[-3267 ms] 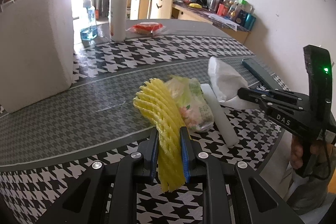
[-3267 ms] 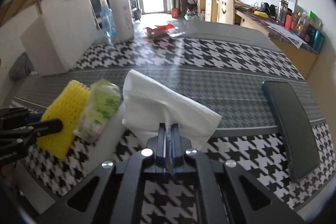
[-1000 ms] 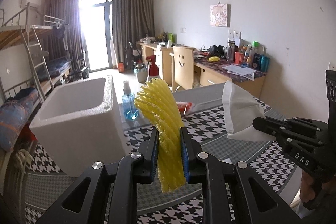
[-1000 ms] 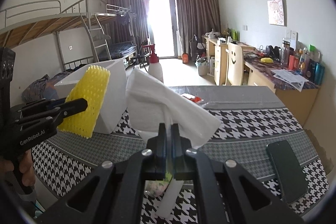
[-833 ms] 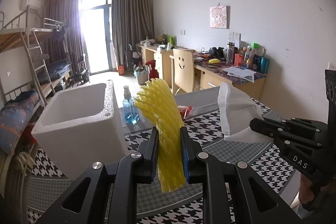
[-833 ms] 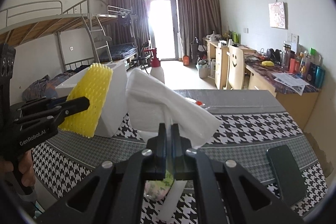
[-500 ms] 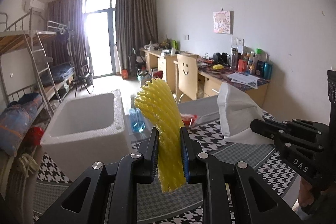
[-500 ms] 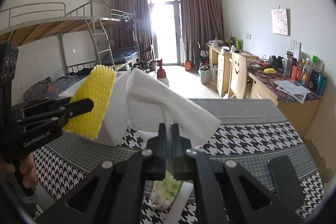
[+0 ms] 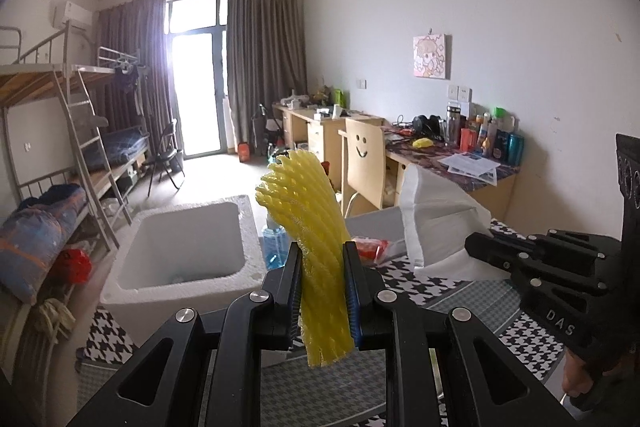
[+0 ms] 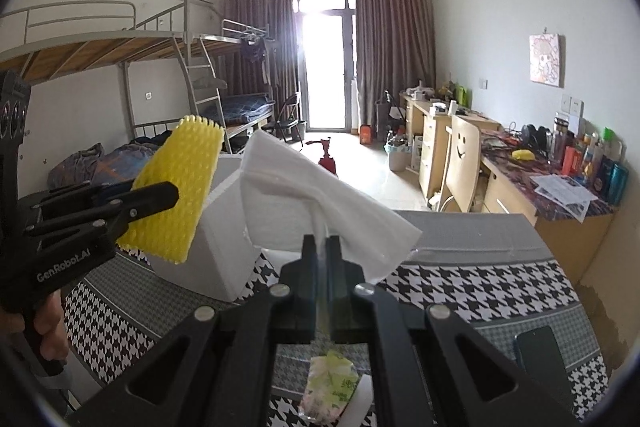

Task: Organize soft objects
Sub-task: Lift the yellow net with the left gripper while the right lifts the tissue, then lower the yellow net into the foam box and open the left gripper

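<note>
My left gripper (image 9: 322, 259) is shut on a yellow foam net (image 9: 308, 227) and holds it upright in the air above the table. It also shows at the left of the right wrist view (image 10: 176, 187). My right gripper (image 10: 321, 247) is shut on a white tissue (image 10: 316, 195), also held high; the tissue shows at the right of the left wrist view (image 9: 436, 227). A white foam box (image 9: 180, 247) stands open on the table, below and to the left of the net.
A green-printed tissue pack (image 10: 330, 387) and a white strip (image 10: 358, 403) lie on the houndstooth table (image 10: 480, 287) below my right gripper. A dark phone (image 10: 540, 355) lies at the right. A blue bottle (image 9: 274, 247) and a red packet (image 9: 370, 249) stand behind the box.
Both grippers have risen higher with the net and the tissue still held. The foam box's open top has come more into the left wrist view.
</note>
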